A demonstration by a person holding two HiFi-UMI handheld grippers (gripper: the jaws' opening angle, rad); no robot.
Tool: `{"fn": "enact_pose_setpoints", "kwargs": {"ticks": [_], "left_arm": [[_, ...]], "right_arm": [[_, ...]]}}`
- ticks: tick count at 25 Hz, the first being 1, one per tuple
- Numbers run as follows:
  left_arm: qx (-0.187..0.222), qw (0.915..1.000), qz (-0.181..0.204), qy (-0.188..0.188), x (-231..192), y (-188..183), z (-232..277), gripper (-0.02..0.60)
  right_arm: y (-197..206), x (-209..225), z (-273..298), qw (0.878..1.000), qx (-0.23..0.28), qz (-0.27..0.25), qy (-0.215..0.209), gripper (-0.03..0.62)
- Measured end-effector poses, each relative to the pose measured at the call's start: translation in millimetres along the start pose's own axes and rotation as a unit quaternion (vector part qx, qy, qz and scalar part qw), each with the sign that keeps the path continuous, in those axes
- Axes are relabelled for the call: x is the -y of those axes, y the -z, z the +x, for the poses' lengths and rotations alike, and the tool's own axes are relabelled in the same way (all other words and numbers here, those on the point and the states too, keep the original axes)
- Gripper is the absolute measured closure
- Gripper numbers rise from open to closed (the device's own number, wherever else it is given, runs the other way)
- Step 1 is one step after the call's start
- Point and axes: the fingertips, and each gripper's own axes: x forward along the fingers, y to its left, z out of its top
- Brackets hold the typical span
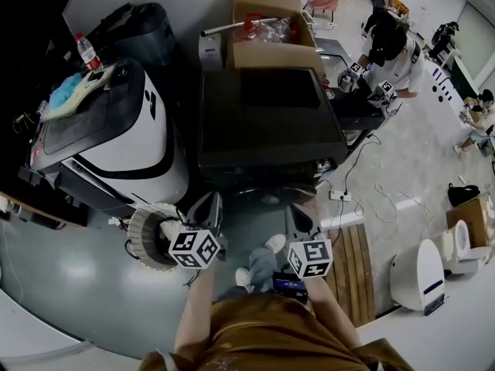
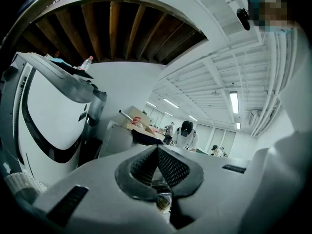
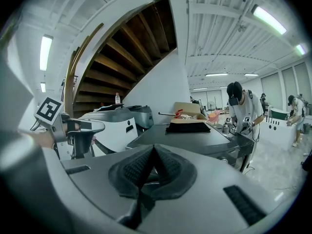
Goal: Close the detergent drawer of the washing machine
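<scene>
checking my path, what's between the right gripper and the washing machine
Nothing; the right gripper view shows a bare stretch from the right gripper to the washing machine.

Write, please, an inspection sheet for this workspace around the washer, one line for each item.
Surface: grey floor, glossy.
Job's things: dark washer; drawer not made out.
Clutter: box behind washer; bottle and cloth on white machine; hose coil beside it.
Tongs: left tongs shut, empty; right tongs shut, empty; both short of washer.
Cables: power strip with leads on floor, right of washer.
Surroundings: person working at right; pallet by the feet.
</scene>
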Motion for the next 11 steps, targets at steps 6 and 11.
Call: {"fn": "enact_pose_setpoints", "kwargs": {"ticks": [6, 11], "left_arm": [[-0.007, 1.0000, -0.004, -0.006, -8.5, 5.0, 0.1, 0.558], [-0.009, 0.9999, -0.007, -0.010, -16.7, 7.8, -1.4, 0.558]], "right_arm": [[3.6, -0.9, 3.1, 1.000, -0.003, 0.003, 0.001, 0.583], [6.7, -1.0, 4.4, 1.000, -0.005, 0.009, 0.006, 0.583]]}}
